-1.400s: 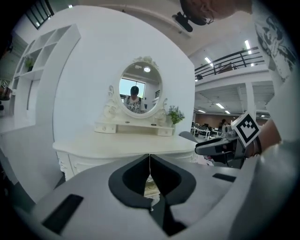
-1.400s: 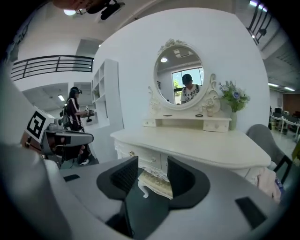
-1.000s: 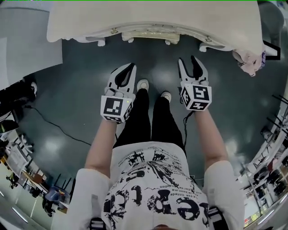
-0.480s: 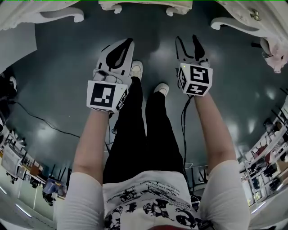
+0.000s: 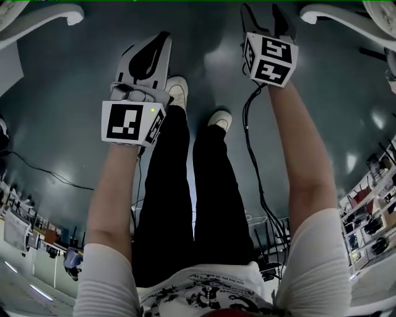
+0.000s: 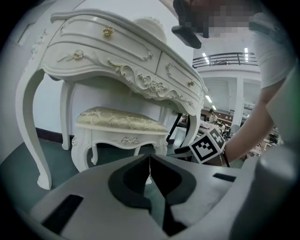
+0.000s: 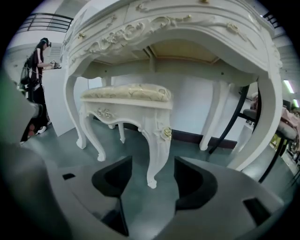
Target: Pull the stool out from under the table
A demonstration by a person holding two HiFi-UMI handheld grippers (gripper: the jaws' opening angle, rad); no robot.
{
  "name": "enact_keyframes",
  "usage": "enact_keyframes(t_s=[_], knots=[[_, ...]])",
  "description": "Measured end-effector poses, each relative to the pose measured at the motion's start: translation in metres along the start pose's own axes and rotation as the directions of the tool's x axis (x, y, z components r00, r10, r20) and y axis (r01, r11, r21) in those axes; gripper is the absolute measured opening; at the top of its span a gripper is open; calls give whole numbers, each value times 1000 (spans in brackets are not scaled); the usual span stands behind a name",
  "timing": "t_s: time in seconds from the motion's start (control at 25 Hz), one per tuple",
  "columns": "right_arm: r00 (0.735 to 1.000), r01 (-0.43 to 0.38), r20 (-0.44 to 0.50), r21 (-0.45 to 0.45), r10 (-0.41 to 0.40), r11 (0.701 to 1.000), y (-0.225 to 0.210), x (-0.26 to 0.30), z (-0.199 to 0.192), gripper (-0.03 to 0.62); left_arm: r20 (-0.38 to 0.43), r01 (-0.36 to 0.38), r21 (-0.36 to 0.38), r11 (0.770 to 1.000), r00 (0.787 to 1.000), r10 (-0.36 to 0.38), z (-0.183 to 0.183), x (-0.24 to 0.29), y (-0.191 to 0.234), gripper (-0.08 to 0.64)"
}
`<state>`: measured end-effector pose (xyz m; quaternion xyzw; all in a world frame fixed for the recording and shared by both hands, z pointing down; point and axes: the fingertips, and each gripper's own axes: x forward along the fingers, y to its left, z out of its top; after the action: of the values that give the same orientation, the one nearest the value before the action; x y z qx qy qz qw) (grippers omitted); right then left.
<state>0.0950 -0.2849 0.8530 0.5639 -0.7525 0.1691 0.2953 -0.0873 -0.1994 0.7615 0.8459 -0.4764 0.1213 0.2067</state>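
The left gripper [image 5: 162, 40] and right gripper [image 5: 263, 12] have come closer to the table [image 5: 37, 18]. Its top has slid out of the head view, leaving only curved legs. The right gripper's jaws have just been opening, with nothing held and the stool [image 7: 126, 101] standing beyond the gap.

Soft indoor light, floor glare, fisheye-warped edges
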Motion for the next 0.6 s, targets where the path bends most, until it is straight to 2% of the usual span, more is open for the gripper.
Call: enact_keyframes(t_s=[0.32, 0.48, 0.6], knots=[[999, 26, 26, -21, -26, 999, -15, 72, -2, 282, 22, -17, 13, 1000, 1000, 17, -16, 35, 38, 21], [998, 45, 51, 45, -47, 998, -23, 94, 10, 282, 22, -15, -11, 1000, 1000, 15, -21, 42, 50, 21], [998, 22, 53, 86, -27, 996, -23, 108, 18, 279, 26, -14, 10, 1000, 1000, 14, -19, 44, 55, 21]])
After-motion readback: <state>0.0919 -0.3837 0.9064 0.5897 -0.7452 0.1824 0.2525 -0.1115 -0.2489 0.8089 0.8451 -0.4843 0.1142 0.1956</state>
